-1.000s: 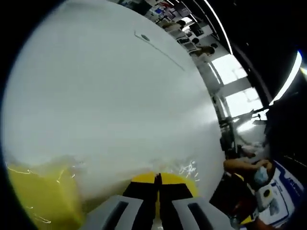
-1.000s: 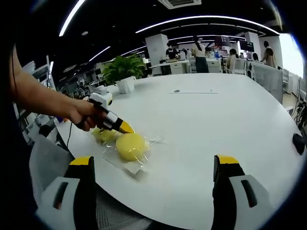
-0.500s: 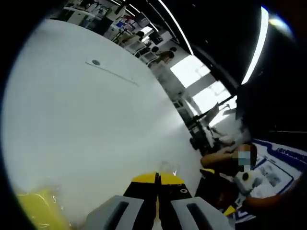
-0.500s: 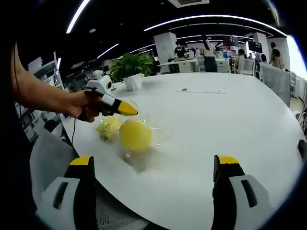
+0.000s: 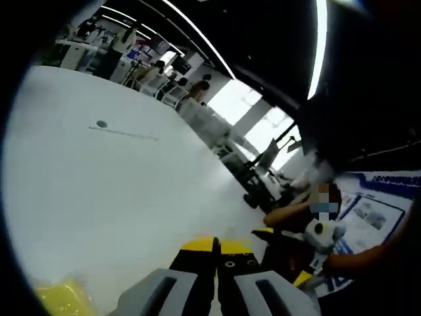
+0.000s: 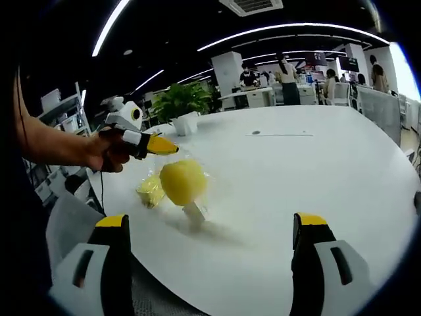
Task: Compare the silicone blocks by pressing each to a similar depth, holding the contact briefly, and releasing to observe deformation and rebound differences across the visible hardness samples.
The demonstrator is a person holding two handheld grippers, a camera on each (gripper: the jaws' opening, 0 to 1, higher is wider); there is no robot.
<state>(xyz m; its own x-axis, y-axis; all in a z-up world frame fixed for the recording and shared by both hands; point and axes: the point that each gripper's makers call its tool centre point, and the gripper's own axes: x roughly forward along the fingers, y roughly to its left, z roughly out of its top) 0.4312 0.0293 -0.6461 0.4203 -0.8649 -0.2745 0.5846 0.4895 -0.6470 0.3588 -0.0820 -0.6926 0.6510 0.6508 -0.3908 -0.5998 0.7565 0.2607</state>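
The left gripper (image 6: 160,145), jaws closed together and holding nothing that can be seen, hangs above the round yellow block (image 6: 183,182) in its clear bag (image 6: 195,212), which looks tipped up off the white tabletop (image 6: 289,171). The flatter yellow block (image 6: 151,191) lies just beside it. The right gripper (image 6: 210,253) stands wide open and empty, well apart. The likely risk is that the loose, slick bag slides or rolls under a press, so the depths do not match between samples.

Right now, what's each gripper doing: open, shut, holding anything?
Left gripper: jaws shut, nothing between them, above the yellow blocks.
Right gripper: jaws wide open, empty, over the table.
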